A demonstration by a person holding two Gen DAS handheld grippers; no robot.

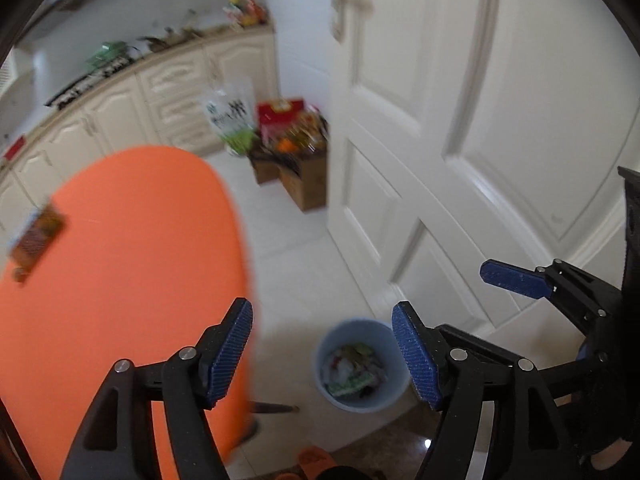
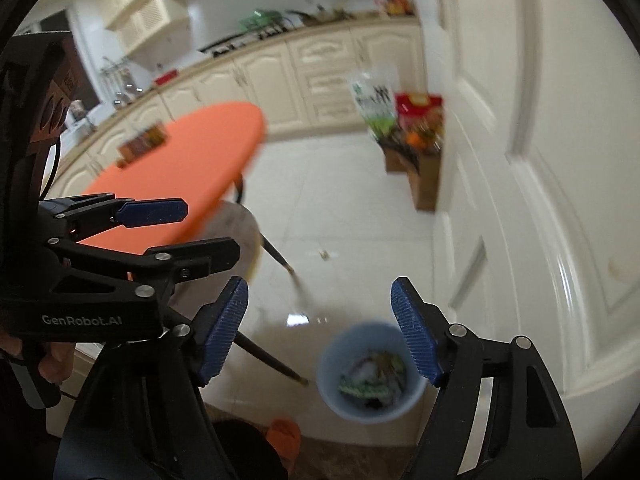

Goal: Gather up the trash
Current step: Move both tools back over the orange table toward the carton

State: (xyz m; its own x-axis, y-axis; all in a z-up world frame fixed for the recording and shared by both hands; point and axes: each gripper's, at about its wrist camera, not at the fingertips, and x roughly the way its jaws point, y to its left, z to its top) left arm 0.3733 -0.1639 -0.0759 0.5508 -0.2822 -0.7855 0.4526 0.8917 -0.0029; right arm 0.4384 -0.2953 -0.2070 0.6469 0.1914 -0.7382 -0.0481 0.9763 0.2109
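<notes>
A light blue bin (image 1: 362,364) stands on the white floor below, with several wrappers inside. My left gripper (image 1: 323,354) hangs open above it, and nothing is between its fingers. One blue pad (image 1: 516,280) of my right gripper shows at the right. In the right wrist view my right gripper (image 2: 320,336) is open and empty over the same bin (image 2: 370,372), with the left gripper (image 2: 188,236) beside it at the left. A brown wrapper (image 1: 38,236) lies on the orange table (image 1: 120,280). A small scrap (image 2: 324,255) lies on the floor.
A white panelled door (image 1: 480,120) fills the right side. Cardboard boxes (image 1: 304,176) stuffed with packages stand against it. Cream kitchen cabinets (image 2: 320,64) run along the back. A pale stool (image 2: 240,220) with dark legs sits under the table (image 2: 192,148). An orange slipper (image 2: 284,436) is near the bin.
</notes>
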